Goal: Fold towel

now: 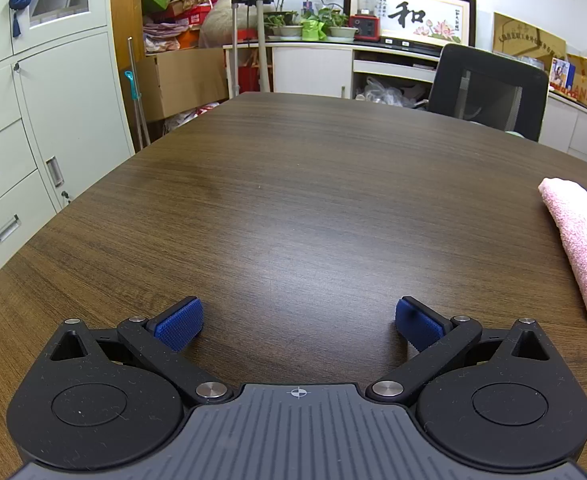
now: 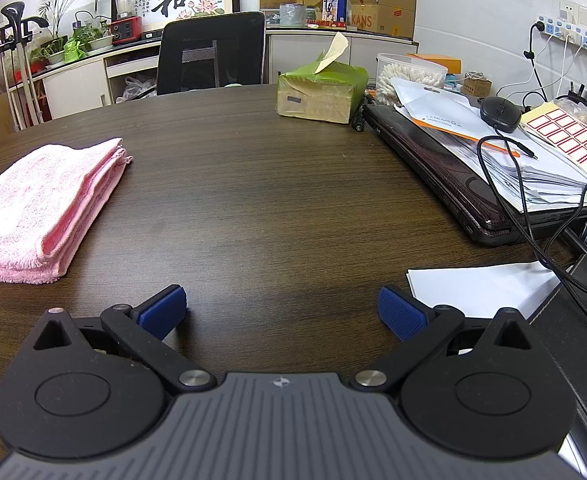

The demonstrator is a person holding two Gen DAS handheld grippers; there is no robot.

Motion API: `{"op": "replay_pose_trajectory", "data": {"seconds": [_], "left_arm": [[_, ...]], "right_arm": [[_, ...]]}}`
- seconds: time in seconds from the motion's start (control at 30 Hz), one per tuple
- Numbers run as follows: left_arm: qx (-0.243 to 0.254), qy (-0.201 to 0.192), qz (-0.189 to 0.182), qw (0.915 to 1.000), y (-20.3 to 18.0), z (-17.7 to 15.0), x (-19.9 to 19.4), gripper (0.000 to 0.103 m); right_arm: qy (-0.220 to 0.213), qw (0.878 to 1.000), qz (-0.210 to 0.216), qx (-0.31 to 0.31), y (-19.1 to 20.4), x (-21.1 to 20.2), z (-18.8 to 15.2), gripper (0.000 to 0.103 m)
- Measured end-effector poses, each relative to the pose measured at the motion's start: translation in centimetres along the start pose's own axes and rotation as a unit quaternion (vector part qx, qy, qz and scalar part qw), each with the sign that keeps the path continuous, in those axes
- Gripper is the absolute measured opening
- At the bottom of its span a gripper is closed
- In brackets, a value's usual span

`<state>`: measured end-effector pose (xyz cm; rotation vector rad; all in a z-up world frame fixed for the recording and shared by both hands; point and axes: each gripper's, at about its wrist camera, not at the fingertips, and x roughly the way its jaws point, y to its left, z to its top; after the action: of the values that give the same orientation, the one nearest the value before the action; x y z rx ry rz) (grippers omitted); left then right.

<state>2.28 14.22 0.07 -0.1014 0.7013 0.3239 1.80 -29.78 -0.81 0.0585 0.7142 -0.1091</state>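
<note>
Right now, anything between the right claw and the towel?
No. Only bare table separates the open right claw from the folded pink towel, seen in the right wrist view.

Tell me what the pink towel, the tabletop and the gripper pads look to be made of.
Pink towel: looped terry cloth, likely cotton; fuzzy nap.
Tabletop: dark wood-grain, probably laminate; faint sheen.
Gripper pads: blue, cross-hatched texture, probably rubber or plastic.

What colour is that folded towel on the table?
Pale pink: the folded terry towel shows best in the right wrist view.
</note>
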Motion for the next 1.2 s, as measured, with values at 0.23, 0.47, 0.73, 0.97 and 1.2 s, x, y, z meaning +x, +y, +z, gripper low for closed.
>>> {"op": "replay_pose_trajectory", "data": {"seconds": [0.23,0.47,0.73,0.97,1.2], "left_arm": [[0.0,0.0,0.0,1.0,0.02,0.01,0.01,0.103],[-0.002,0.0,0.002,1.0,0.02,0.02,0.1,0.103],[-0.002,0.0,0.003,1.0,0.12,0.04,0.11,0.103],[-0.002,0.0,0.003,1.0,0.11,0.03,0.13,0.103],[-0.002,0.0,0.003,1.0,0.11,0.01,0.14,0.103]], "right_arm": [[0.0,1.0,0.0,0.0,-0.01,0.0,0.0,0.103],[0.0,1.0,0.0,0.0,0.0,-0.02,0.01,0.103],[0.0,1.0,0.0,0.0,0.04,-0.09,0.01,0.103],[0.0,1.0,0.0,0.0,0.04,-0.11,0.02,0.103],[0.0,1.0,0.0,0.0,0.03,-0.11,0.01,0.103]]}}
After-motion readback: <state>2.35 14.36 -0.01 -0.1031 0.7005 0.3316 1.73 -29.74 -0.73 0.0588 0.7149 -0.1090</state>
